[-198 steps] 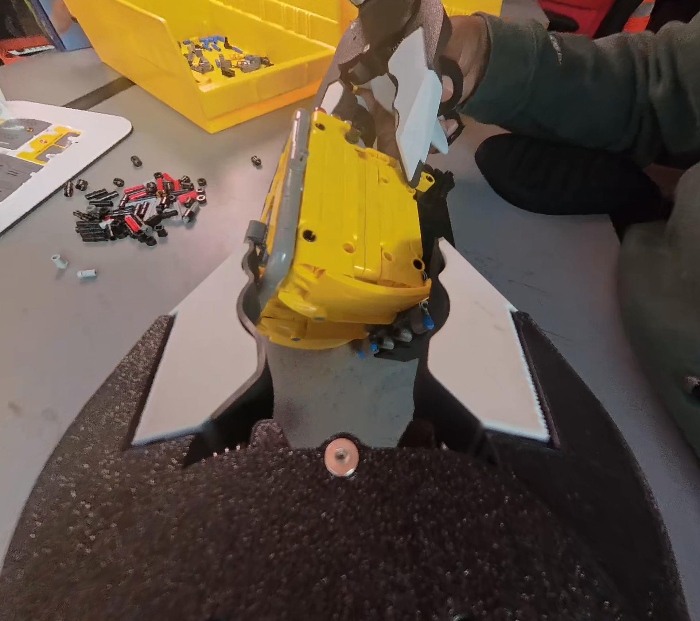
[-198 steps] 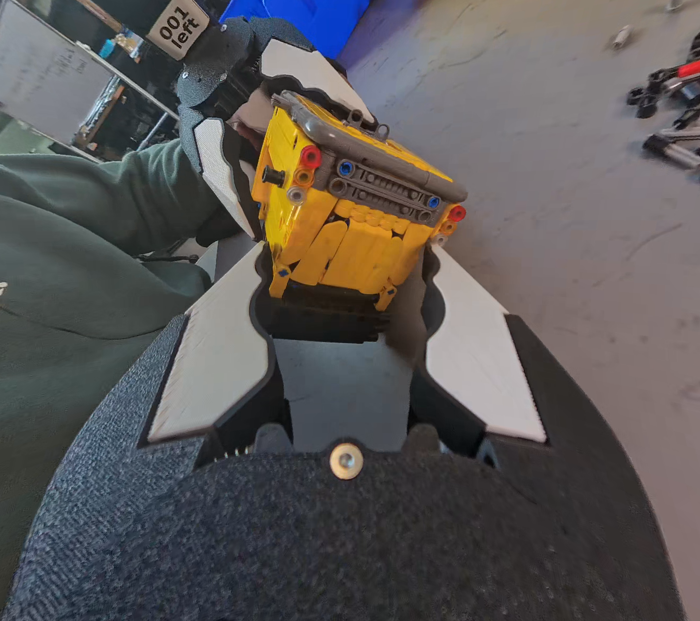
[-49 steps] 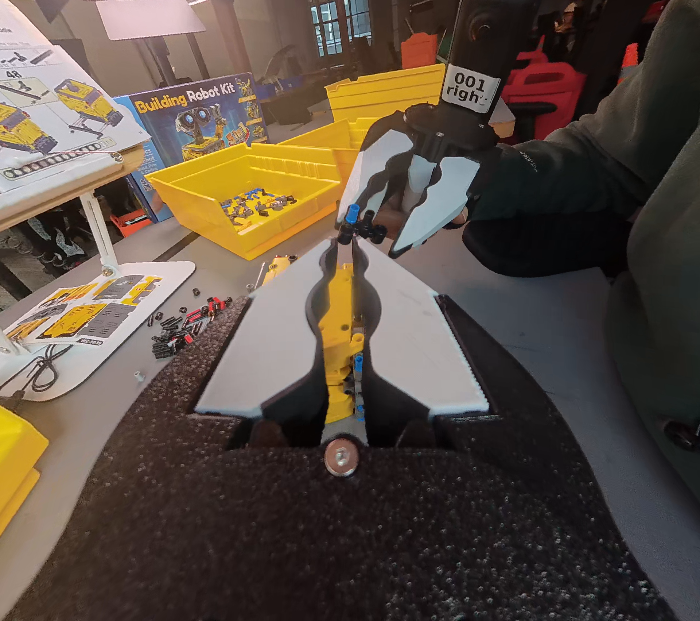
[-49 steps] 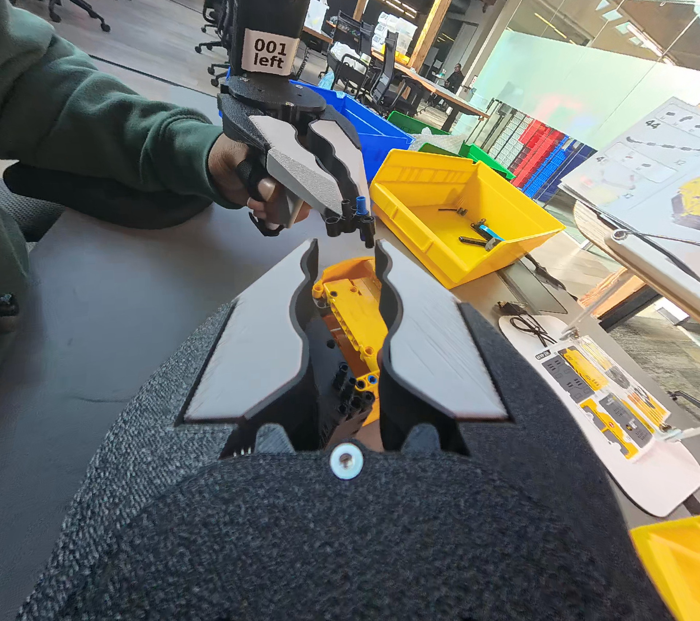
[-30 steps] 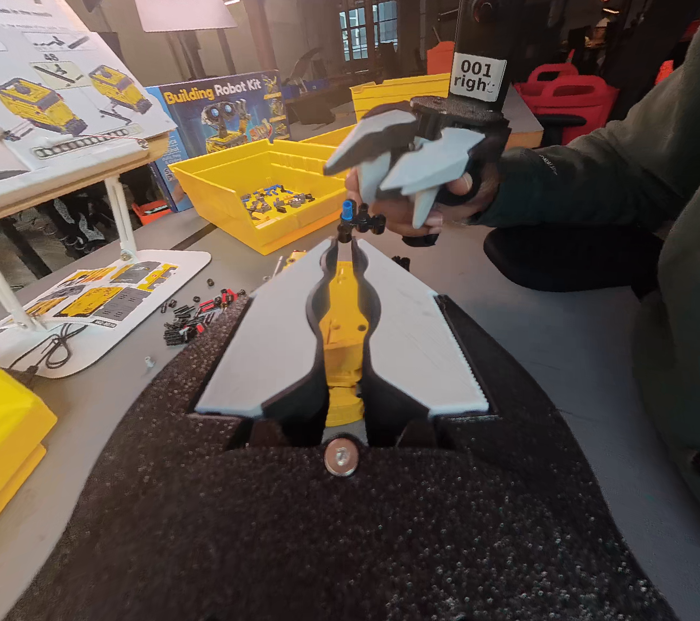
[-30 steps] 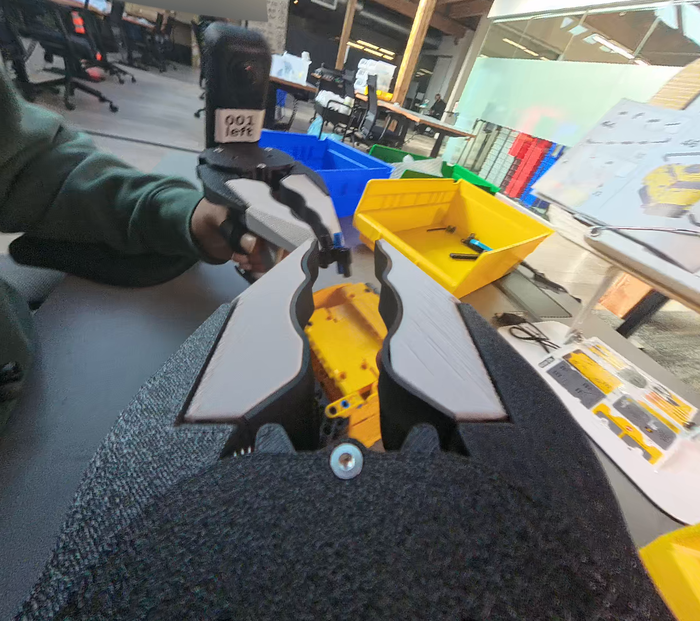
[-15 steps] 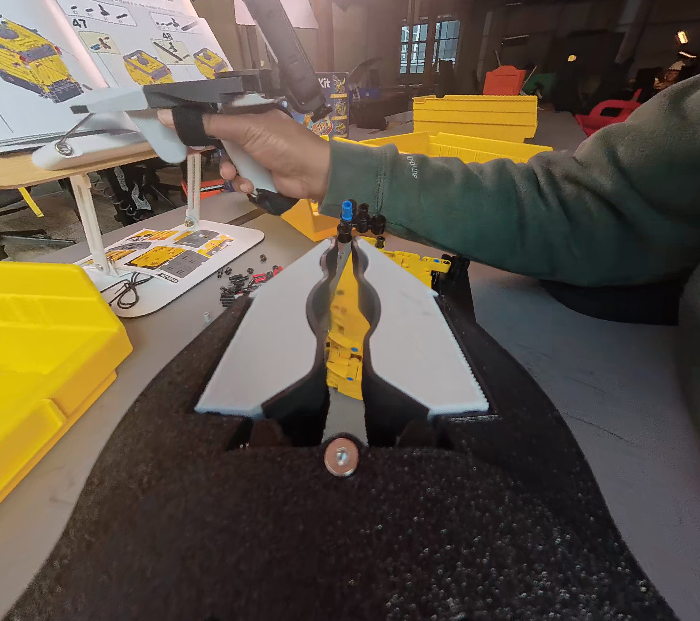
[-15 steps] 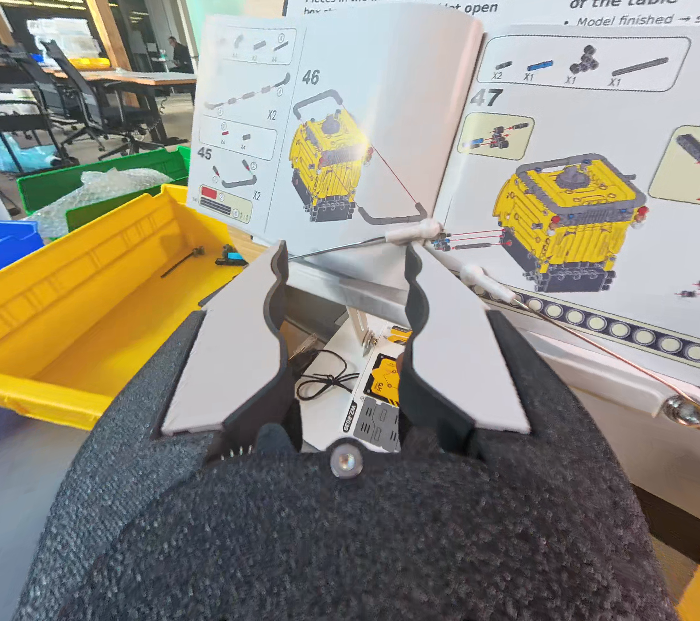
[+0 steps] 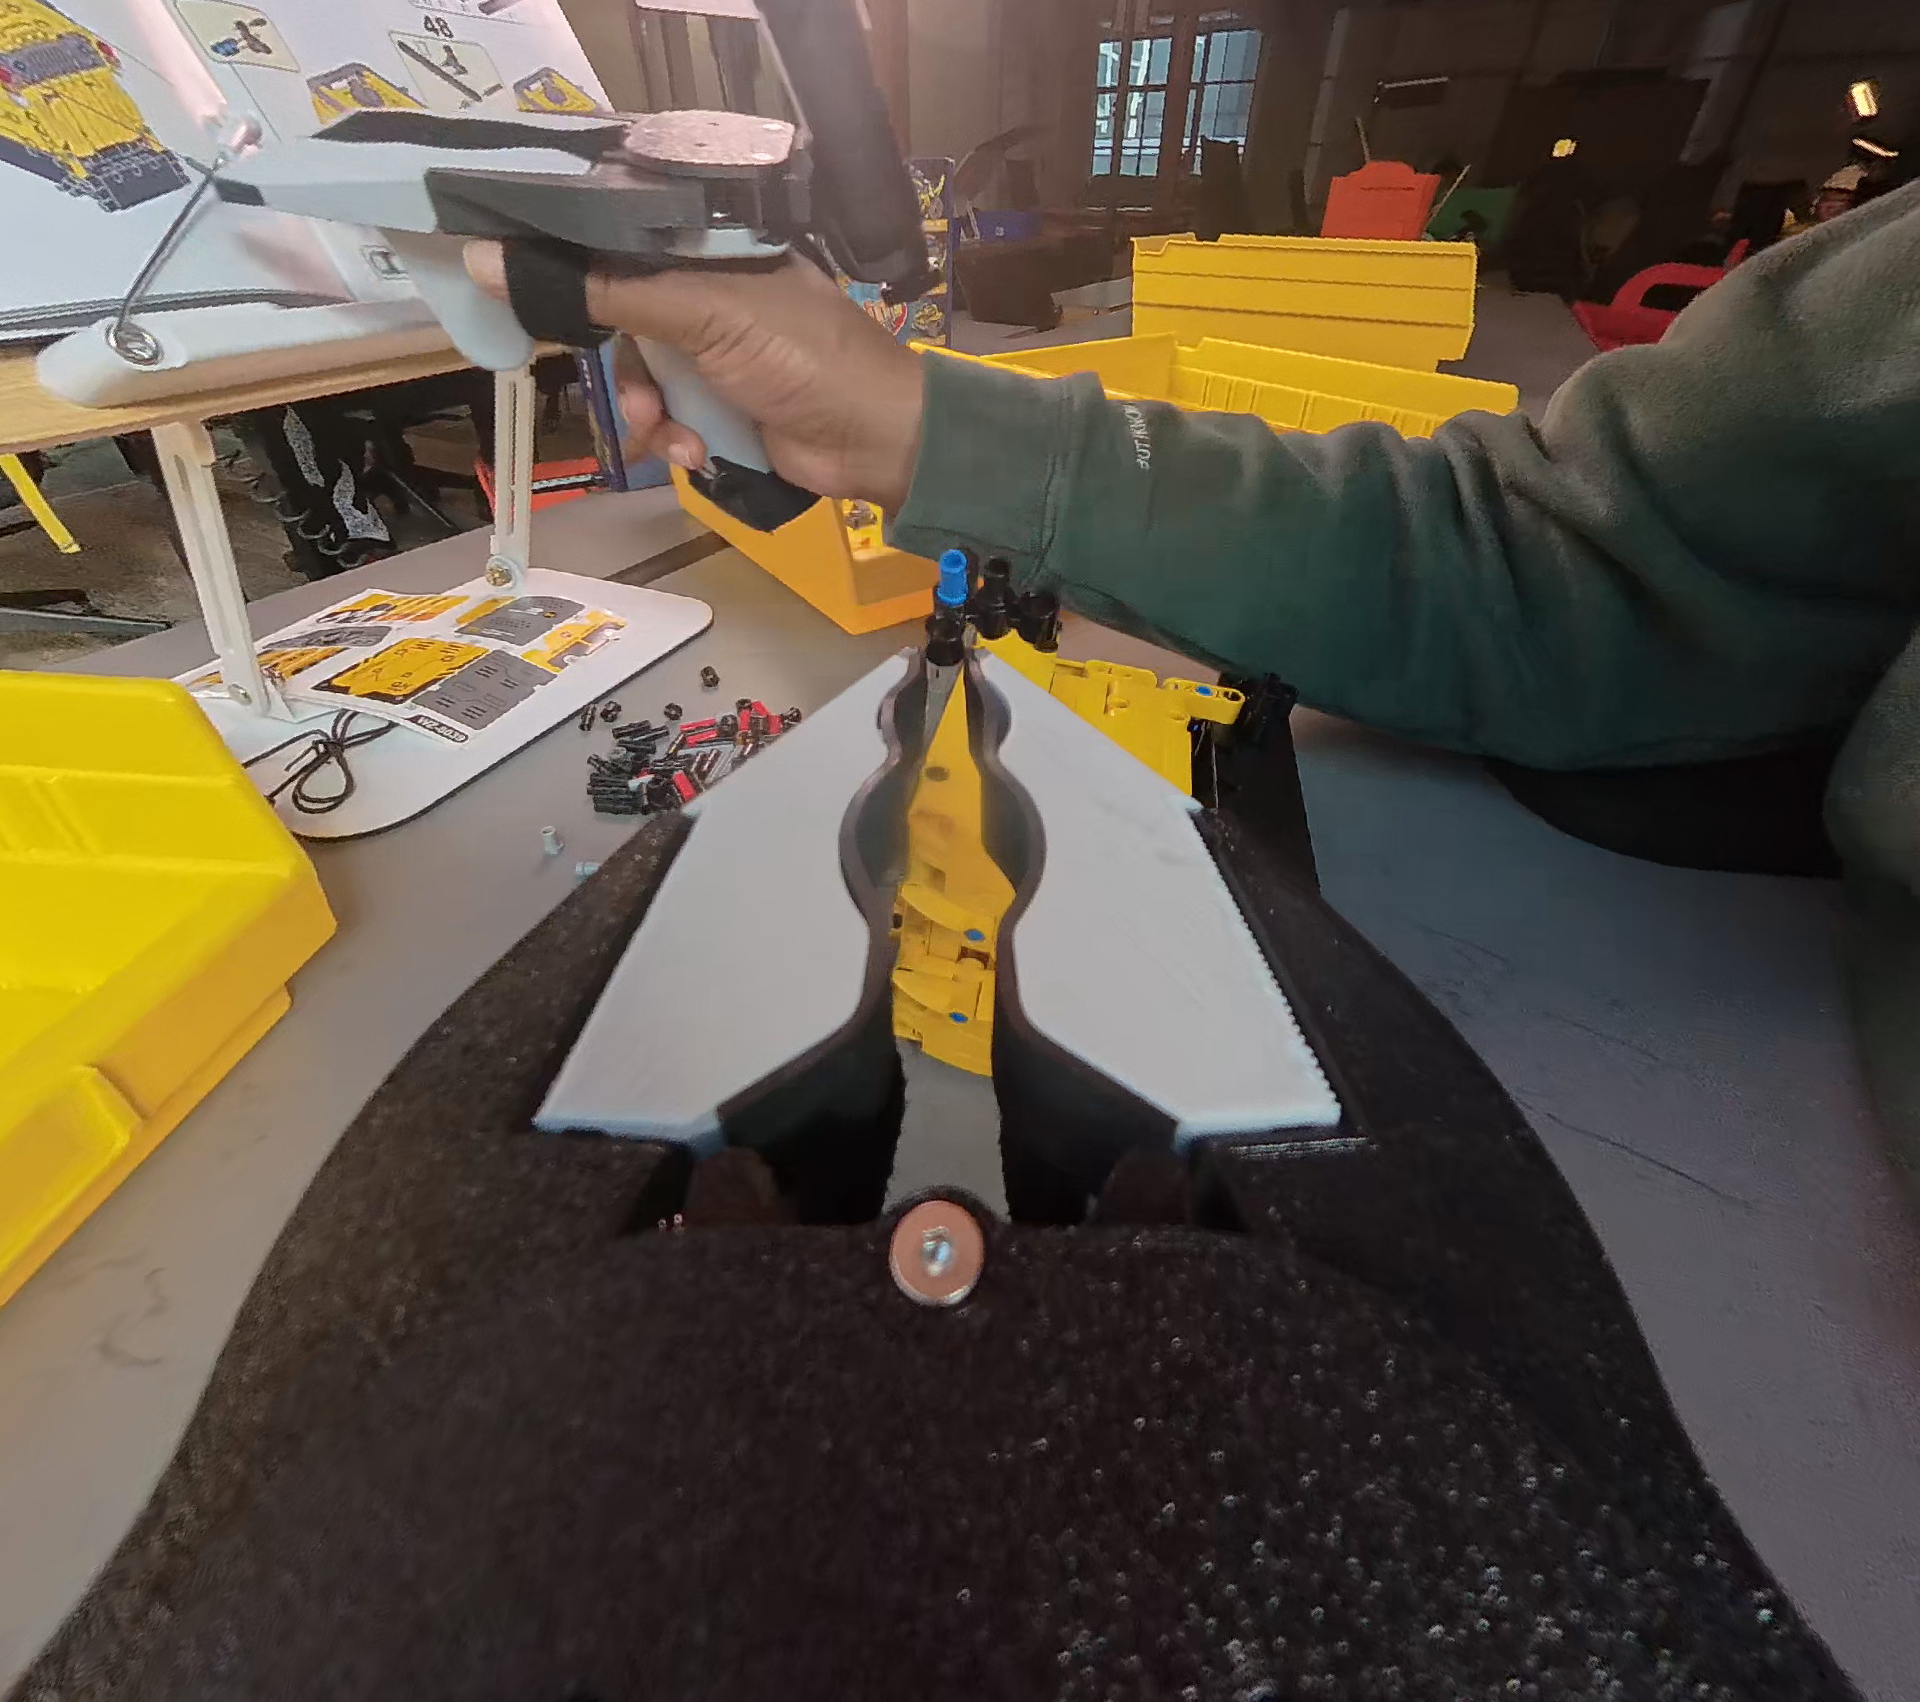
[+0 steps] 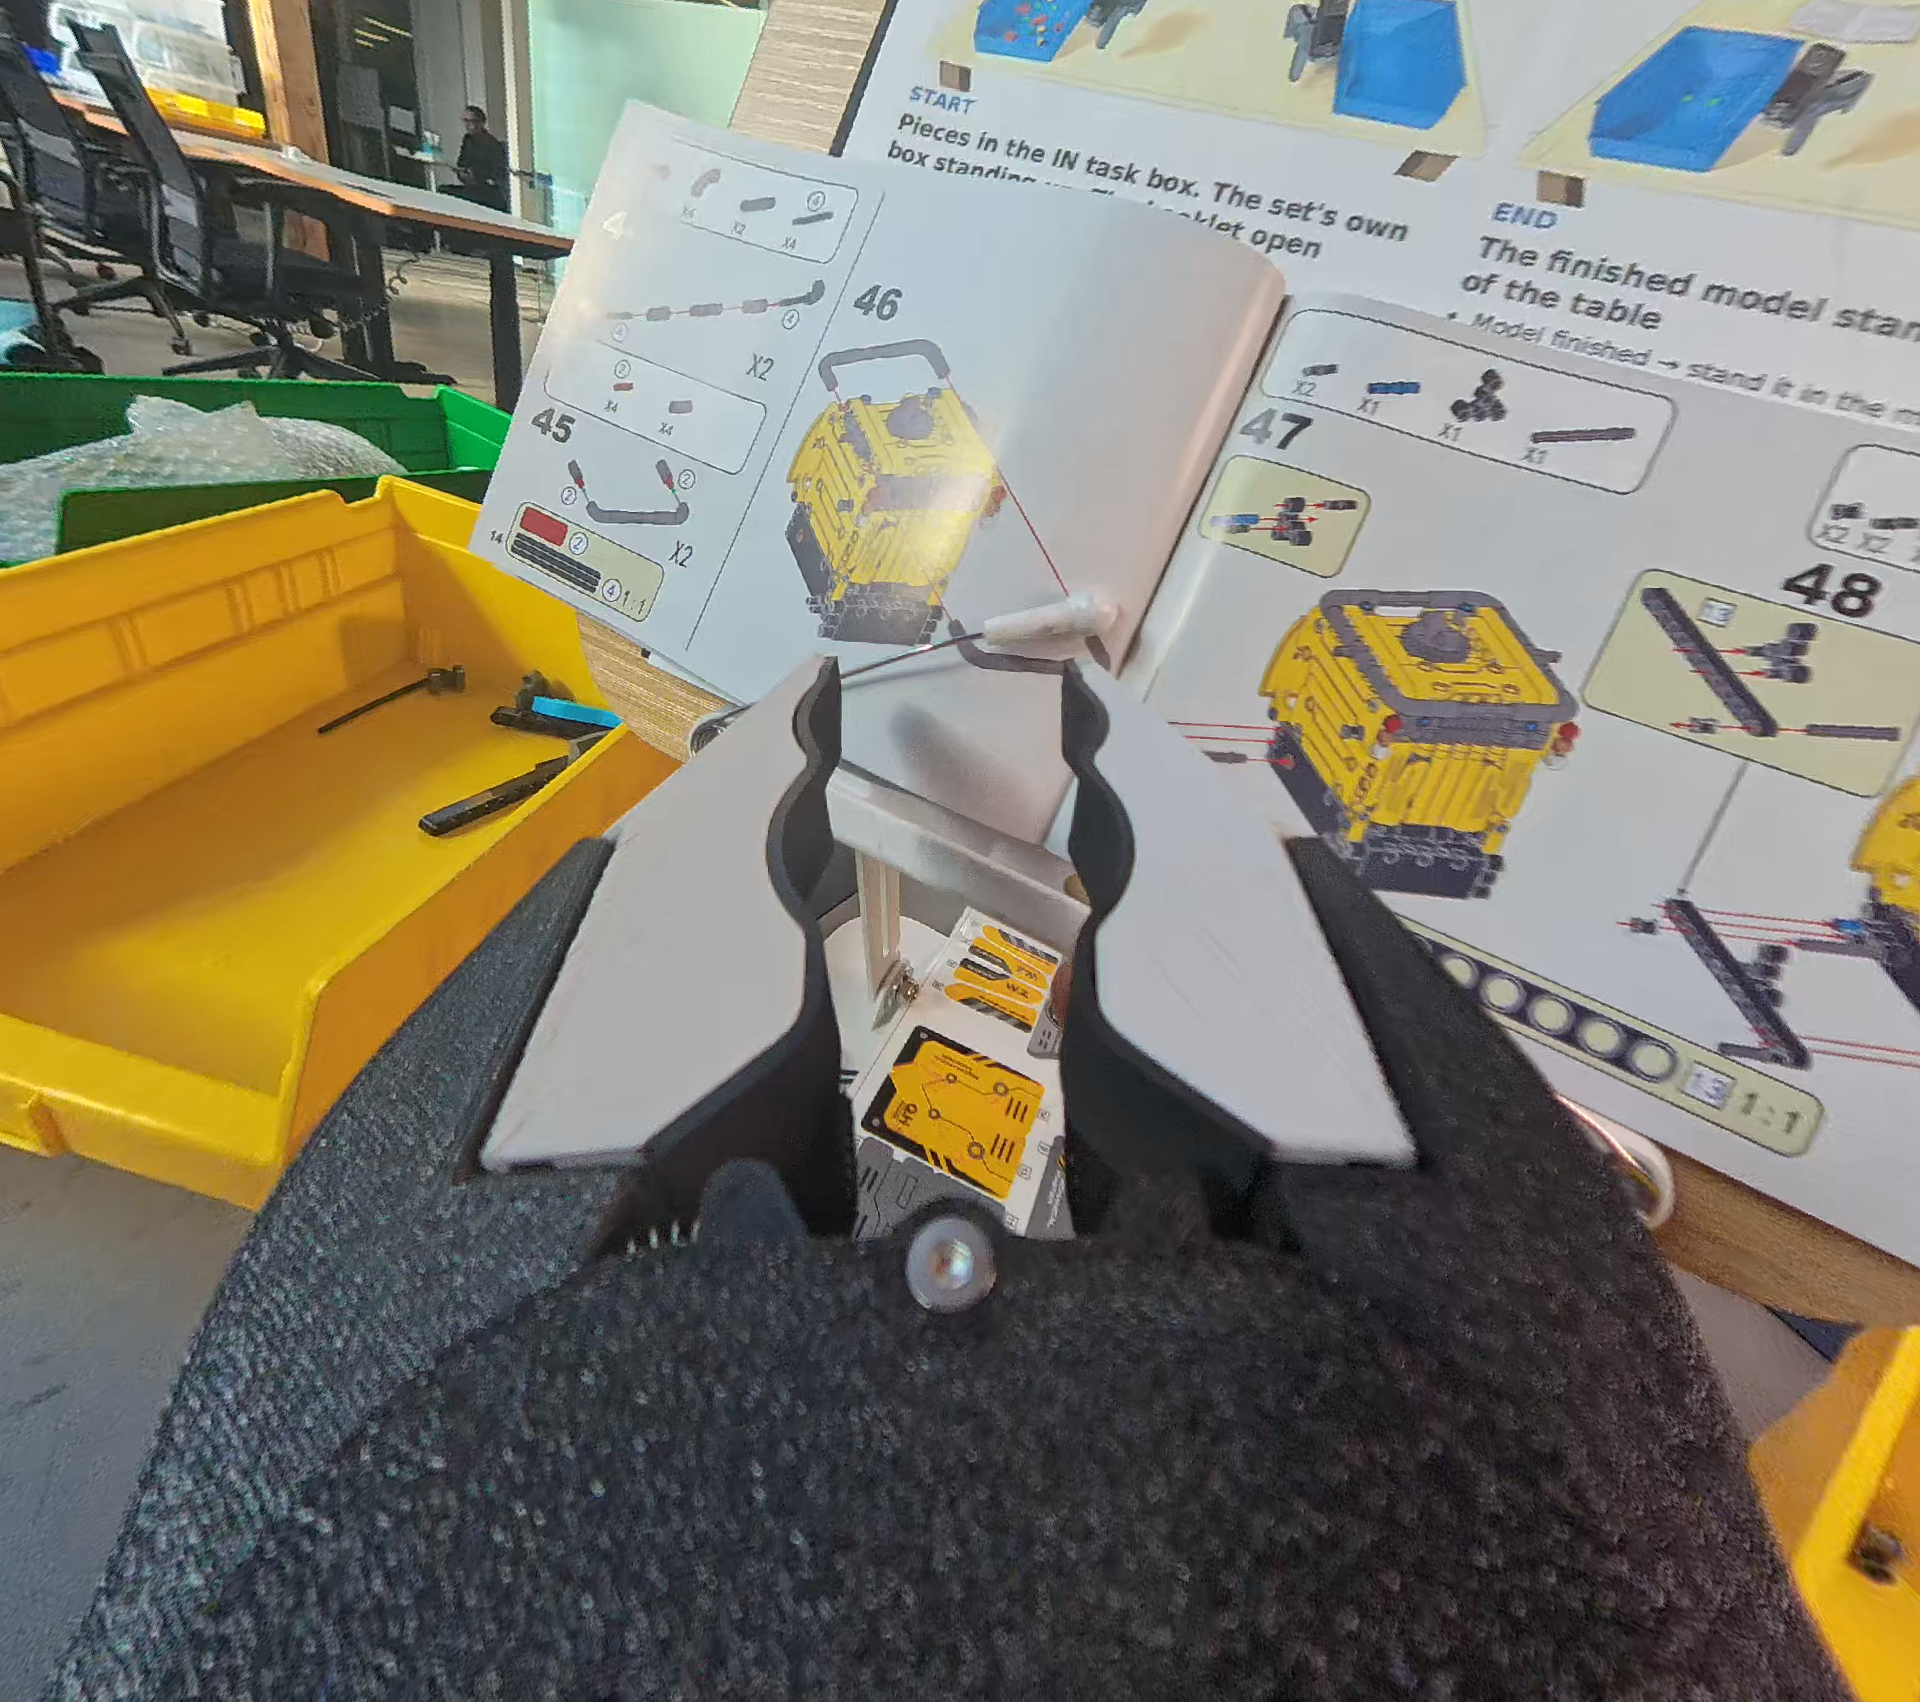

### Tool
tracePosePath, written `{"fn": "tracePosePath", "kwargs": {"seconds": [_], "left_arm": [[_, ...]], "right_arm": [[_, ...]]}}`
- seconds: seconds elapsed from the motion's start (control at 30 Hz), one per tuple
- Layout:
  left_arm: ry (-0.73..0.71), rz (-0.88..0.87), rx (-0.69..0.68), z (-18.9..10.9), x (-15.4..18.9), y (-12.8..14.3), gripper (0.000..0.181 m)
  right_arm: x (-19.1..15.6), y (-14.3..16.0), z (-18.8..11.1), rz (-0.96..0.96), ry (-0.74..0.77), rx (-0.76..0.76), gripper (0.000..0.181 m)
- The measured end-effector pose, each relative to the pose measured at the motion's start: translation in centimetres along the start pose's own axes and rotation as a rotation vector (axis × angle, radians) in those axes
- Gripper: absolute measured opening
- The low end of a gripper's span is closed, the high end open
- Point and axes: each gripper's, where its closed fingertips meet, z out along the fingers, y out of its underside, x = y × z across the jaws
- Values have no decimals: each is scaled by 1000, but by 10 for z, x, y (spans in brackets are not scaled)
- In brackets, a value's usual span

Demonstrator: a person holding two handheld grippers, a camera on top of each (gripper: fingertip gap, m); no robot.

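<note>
Your left gripper (image 9: 951, 665) is pinched tight on a small black-and-blue connector piece (image 9: 987, 603), above the yellow block model (image 9: 1117, 702) on the grey table (image 9: 1621, 1060). Your right gripper (image 10: 951, 696) is parted, empty, tips almost at the instruction booklet (image 10: 1039, 426); yellow bin (image 10: 208, 821) close left.

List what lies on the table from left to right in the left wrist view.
Yellow bin → white stand base with sticker sheet → pile of small black and red pins → left gripper shut on a thin axle piece → yellow brick model.
</note>
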Motion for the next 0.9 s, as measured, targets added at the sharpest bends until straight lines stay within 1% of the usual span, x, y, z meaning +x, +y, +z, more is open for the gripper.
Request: {"fn": "tracePosePath", "kwargs": {"seconds": [0.07, 0.1, 0.17, 0.2, 0.27, 0.43, 0.7, 0.9], "left_arm": [[-5, -6, 7, -1, -2, -1, 5], [-4, -9, 10, -1, -2, -2, 5], [0, -15, 12, -1, -1, -2, 6], [3, -16, 10, 0, -1, -2, 5], [7, -15, 1, 1, 0, 1, 6], [2, -15, -8, 2, 0, 4, 5], [4, -30, -3, 2, -1, 4, 5], [14, -47, 3, 2, -1, 4, 6]], "right_arm": [[16, 0, -14, -10, 24, -15, 42], [26, 5, -19, -30, 40, -51, 39], [40, 18, -26, -72, 48, -145, 25], [45, 18, -30, -87, 49, -150, 15], [49, 22, -35, -106, 35, -172, 8], [53, 41, -31, -147, 36, -252, 7], [72, 43, -29, -160, 135, -236, 0], [75, 42, -27, -147, 150, -232, 0]]}}
